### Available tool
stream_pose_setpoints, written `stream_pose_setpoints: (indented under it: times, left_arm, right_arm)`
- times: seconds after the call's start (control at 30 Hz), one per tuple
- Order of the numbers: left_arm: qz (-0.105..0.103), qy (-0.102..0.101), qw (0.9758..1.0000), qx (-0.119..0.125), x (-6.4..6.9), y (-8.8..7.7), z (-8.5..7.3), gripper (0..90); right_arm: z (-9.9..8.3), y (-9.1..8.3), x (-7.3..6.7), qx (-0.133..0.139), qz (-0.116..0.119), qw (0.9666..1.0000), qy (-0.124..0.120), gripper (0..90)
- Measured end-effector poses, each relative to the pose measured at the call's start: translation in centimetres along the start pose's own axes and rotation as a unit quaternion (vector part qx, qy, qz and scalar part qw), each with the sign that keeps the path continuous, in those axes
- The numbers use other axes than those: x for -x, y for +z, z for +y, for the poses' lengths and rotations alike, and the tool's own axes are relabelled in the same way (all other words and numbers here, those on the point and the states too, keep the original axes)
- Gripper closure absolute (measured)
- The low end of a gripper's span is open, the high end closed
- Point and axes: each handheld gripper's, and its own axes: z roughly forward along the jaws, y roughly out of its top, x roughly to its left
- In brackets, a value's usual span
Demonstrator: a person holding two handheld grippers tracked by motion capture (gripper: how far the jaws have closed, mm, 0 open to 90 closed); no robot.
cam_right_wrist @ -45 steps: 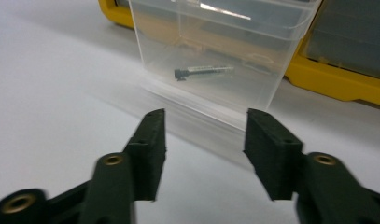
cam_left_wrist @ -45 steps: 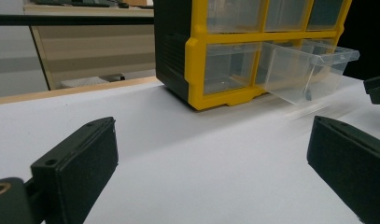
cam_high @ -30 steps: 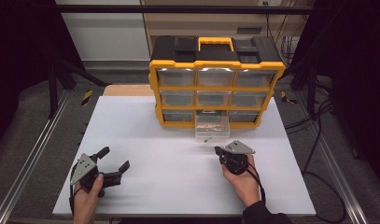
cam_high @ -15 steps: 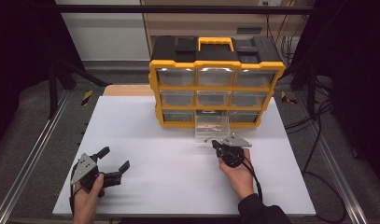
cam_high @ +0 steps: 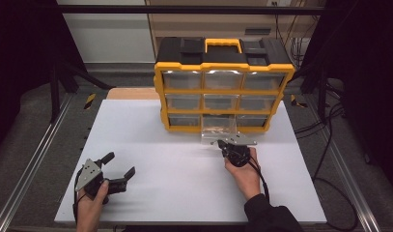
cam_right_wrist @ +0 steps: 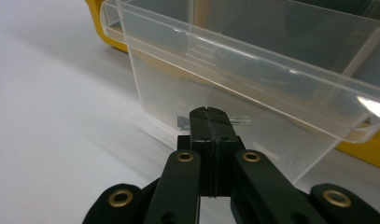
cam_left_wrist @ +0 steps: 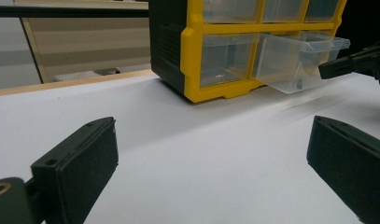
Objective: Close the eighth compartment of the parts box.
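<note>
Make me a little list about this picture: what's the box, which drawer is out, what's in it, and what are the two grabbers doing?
box: yellow and black drawer cabinet standing on the white table
drawer out: clear drawer, bottom row, middle, pulled partway out
inside drawer: a small screw seen through the clear front
right gripper: jaws shut, tips at the drawer's front; touching or not, unclear
left gripper: jaws open, holding nothing, low over the table, away from the box

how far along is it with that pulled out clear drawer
Done: nothing plainly finished; the clear plastic drawer juts from the yellow and black organiser's bottom row. In hand: the right gripper, shut and empty, meets its front. Left: pushing it in. The left gripper rests open.
</note>
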Motion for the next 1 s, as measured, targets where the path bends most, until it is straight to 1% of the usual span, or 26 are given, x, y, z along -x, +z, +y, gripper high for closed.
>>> stream_pose_setpoints:
  times: [0.1,0.3,0.33,0.83,1.0]
  left_arm:
    - [-0.001,-0.001,1.0000,-0.001,0.0,0.1,0.0,1.9]
    - [-0.001,0.000,1.0000,-0.001,0.0,0.0,0.0,1.9]
    - [-0.001,0.000,1.0000,-0.001,0.0,0.0,0.0,1.9]
    - [0.000,-0.002,1.0000,-0.001,-0.1,0.1,-0.1,1.9]
    - [-0.002,-0.001,1.0000,-0.002,0.0,0.1,-0.1,2.0]
  right_arm:
    - [0.1,0.3,0.4,0.002,-0.002,1.0000,0.002,90.0]
    - [0.3,0.6,1.0,0.003,0.000,0.9995,0.030,90.0]
    - [0.3,0.7,1.1,0.003,0.000,0.9995,0.032,90.0]
    - [0.9,1.4,1.9,0.001,-0.001,0.9993,0.038,90.0]
    - [1.0,1.8,2.1,0.003,-0.001,0.9989,0.047,90.0]
